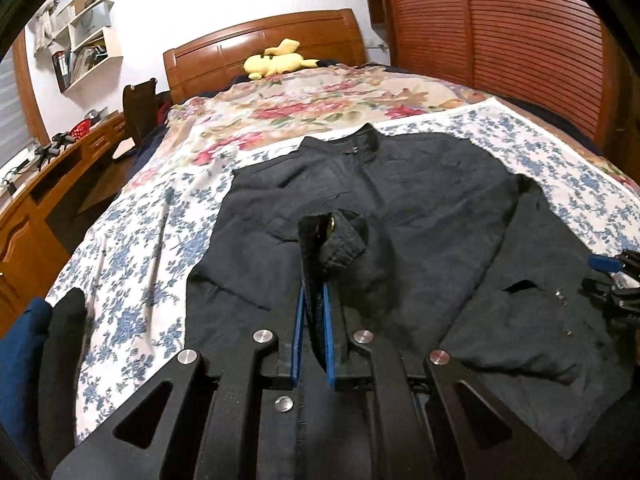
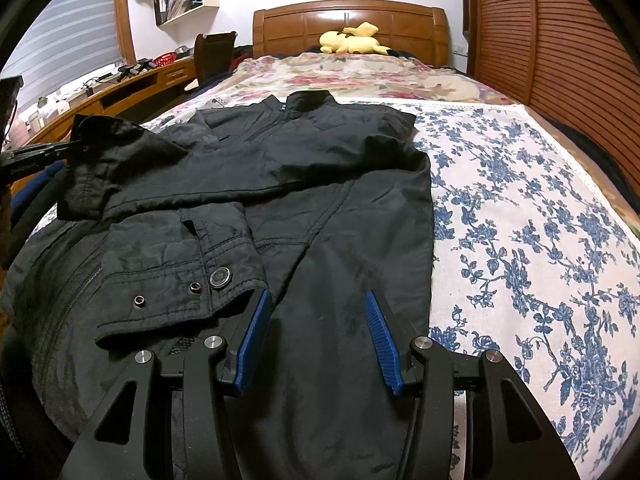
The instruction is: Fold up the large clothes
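Observation:
A dark navy jacket [image 1: 400, 208] lies face up on the bed, collar toward the headboard; it also shows in the right wrist view [image 2: 320, 168]. My left gripper [image 1: 314, 292] is shut on the left sleeve's cuff [image 1: 336, 244] and holds it above the jacket's front. In the right wrist view it shows at the left edge [image 2: 44, 152], holding the lifted sleeve [image 2: 120, 160]. My right gripper [image 2: 316, 300] is open and empty, low over the jacket's right side. The right sleeve's cuff [image 2: 180, 280], with snap buttons, lies folded across the front, just left of the fingers.
The bed has a blue-flowered white sheet [image 2: 520, 240] under the jacket and a red-flowered cover [image 1: 300, 104] beyond. A yellow plush toy [image 1: 276, 62] lies at the wooden headboard. A wooden desk [image 1: 40, 184] runs along the left; a slatted wardrobe [image 1: 500, 40] stands right.

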A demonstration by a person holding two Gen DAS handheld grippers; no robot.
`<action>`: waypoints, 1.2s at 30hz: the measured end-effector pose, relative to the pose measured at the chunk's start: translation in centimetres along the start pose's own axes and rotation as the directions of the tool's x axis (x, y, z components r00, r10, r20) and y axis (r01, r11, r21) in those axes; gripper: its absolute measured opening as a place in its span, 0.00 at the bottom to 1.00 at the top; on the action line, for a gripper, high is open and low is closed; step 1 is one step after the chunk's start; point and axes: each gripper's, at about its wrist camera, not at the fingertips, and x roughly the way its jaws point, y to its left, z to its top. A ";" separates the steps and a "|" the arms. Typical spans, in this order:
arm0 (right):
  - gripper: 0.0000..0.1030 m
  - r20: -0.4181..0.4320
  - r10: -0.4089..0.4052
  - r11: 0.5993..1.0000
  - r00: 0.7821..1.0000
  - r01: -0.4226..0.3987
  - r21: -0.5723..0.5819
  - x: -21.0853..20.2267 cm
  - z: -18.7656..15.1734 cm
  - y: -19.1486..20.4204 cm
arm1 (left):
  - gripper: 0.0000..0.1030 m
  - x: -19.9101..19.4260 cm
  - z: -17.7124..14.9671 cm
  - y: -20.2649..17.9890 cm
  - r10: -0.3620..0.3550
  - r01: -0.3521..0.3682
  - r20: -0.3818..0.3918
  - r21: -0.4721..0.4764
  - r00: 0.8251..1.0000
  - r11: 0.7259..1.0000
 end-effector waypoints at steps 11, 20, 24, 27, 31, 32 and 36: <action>0.50 -0.003 -0.005 1.000 1.000 0.005 -0.004 0.2 0.0 -0.1 | 0.57 -2.2 -2.7 0.3 -0.057 0.056 0.034 0.011 0.998 0.998; 0.50 0.002 -0.007 1.000 1.000 0.007 0.000 -0.1 -0.2 -0.4 | 0.57 -4.1 -7.5 0.6 -0.060 0.060 0.020 0.010 0.998 0.998; 0.50 0.001 -0.016 1.000 1.000 0.016 0.006 -0.6 -0.4 -0.4 | 0.57 -4.8 -8.5 1.3 -0.034 0.034 0.020 0.008 0.999 0.999; 0.50 0.002 -0.012 1.000 1.000 0.012 0.023 -1.3 -0.2 -0.5 | 0.57 -5.2 -9.2 2.2 -0.040 0.041 0.019 -0.018 0.999 0.999; 0.50 0.016 -0.020 1.000 1.000 0.020 -0.002 -2.8 -0.5 0.0 | 0.57 -5.7 -10.2 3.3 -0.038 0.039 0.022 -0.036 0.999 0.999; 0.50 0.016 -0.028 1.000 0.999 0.028 -0.012 -3.2 -0.8 0.2 | 0.57 -5.9 -10.4 3.5 -0.036 0.037 0.021 -0.039 0.999 0.999; 0.50 -0.006 -0.033 0.999 0.999 0.033 -0.007 -4.4 -2.2 0.0 | 0.57 -6.1 -11.2 4.5 -0.035 0.036 0.017 -0.060 0.999 0.998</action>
